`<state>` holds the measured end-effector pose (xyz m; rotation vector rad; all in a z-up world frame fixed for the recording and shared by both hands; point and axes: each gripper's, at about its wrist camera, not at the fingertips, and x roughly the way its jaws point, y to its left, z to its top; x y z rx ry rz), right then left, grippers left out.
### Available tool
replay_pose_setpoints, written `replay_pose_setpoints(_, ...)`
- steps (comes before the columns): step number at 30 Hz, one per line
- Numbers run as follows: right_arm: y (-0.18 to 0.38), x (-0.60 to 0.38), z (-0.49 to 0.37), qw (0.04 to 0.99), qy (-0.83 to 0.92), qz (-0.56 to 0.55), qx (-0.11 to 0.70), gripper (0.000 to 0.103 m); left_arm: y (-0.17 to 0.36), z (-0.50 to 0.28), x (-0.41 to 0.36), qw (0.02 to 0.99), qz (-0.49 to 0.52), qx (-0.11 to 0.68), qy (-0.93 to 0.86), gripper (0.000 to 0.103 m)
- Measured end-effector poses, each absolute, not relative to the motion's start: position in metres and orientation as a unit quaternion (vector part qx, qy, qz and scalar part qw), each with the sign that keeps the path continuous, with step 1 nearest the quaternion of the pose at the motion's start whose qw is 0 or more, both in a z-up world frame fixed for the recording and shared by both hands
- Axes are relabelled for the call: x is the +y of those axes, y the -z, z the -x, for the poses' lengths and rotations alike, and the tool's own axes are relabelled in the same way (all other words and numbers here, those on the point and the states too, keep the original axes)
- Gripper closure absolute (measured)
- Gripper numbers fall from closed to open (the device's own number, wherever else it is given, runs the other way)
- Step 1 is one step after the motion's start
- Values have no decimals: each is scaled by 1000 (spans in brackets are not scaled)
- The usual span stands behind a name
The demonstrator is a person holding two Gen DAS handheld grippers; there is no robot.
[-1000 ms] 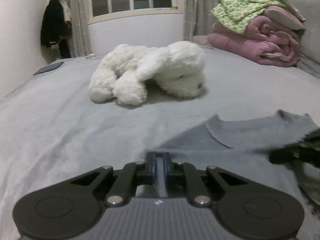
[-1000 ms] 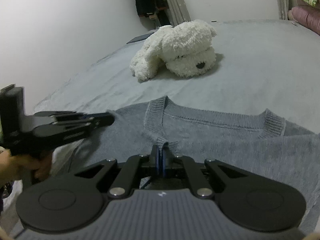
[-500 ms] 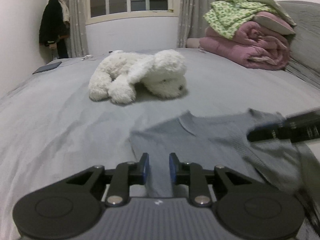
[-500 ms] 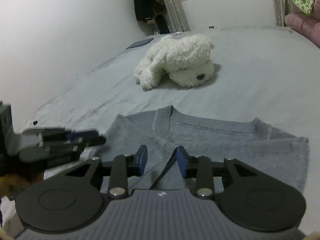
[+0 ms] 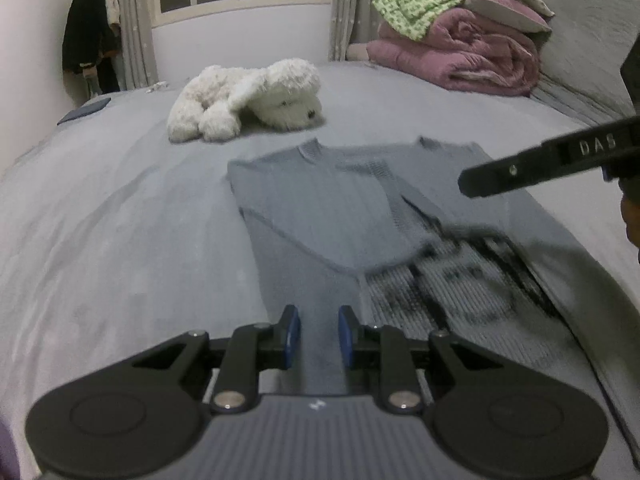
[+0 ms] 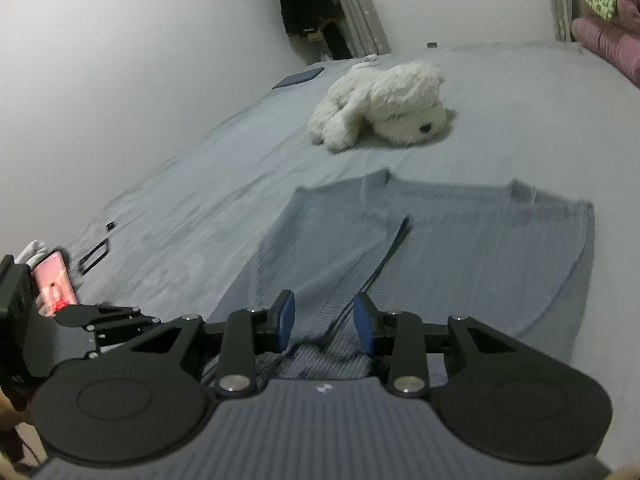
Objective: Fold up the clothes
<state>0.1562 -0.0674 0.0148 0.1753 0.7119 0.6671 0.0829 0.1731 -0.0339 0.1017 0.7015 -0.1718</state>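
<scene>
My left gripper (image 5: 319, 336) and right gripper (image 6: 324, 326) gape, empty, above the soft, floppy grey sweater (image 5: 340, 204); I'd pinch its hem.

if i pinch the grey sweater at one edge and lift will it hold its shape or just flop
Probably flops: the grey sweater is soft knit, lying limp on the bed with its sides folded in. Those flaps would likely fall open. It probably won't slip, since ribbed knit should catch in the pads.
</scene>
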Motion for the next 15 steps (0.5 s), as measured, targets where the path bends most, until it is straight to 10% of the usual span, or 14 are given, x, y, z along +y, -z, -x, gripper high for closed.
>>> replay_pose_setpoints(15, -5, -60, -60, 844, -363, -117, 378, 66, 28, 34, 172, 913, -69, 394, 78, 78)
